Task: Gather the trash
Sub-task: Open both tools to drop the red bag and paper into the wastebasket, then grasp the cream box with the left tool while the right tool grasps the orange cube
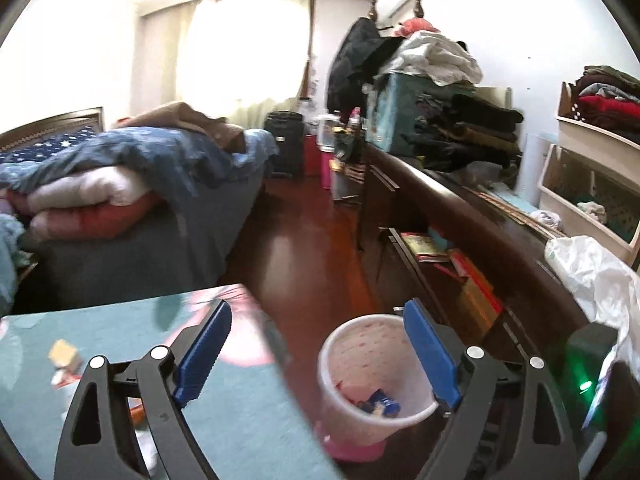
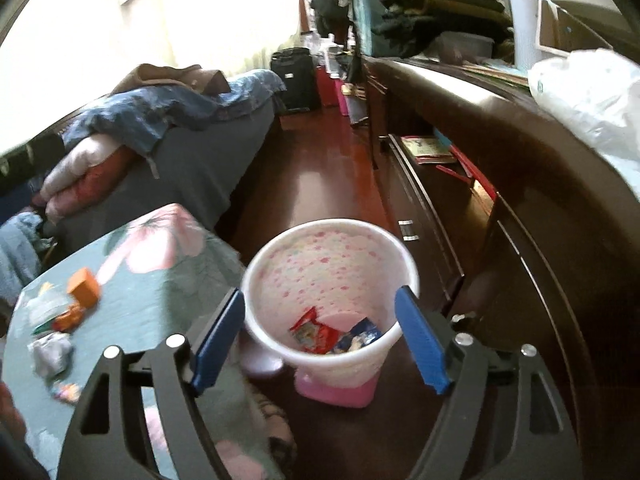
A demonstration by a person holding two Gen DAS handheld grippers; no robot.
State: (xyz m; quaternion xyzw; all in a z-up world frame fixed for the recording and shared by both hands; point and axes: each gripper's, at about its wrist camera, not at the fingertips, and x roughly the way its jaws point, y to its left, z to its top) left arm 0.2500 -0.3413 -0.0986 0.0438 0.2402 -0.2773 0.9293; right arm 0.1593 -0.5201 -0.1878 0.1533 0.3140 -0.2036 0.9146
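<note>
We held the right hand-held gripper (image 2: 320,340) spread wide and empty above the bin (image 2: 330,276), its blue pads (image 2: 218,338) on either side of the rim in the right wrist view. The bin, white with pink spots and a pink base, stood on the floor (image 2: 320,168) just beside the table (image 2: 168,280). Inside it lay a red wrapper (image 2: 314,334) and a blue wrapper (image 2: 360,336), touching each other at the bottom.

Our left hand-held gripper (image 1: 318,350) was also spread wide and held nothing. In the left wrist view it hung over the gap between the table (image 1: 100,332) and the bin (image 1: 360,364), with the right pad (image 1: 430,354) in front of the bin's rim.

On the table's teal flowered cloth more trash remained: an orange box (image 2: 84,286), an orange wrapper (image 2: 66,318) just below it, a crumpled grey piece (image 2: 52,354), and a small coloured scrap (image 2: 66,392) near the table edge. They were blurred, so we could not tell more of them.

Beyond the table stood the bed (image 2: 180,140) with heaped bedding. Opposite ran a dark cabinet (image 2: 520,200), with a white plastic bag (image 2: 592,96) on top.
</note>
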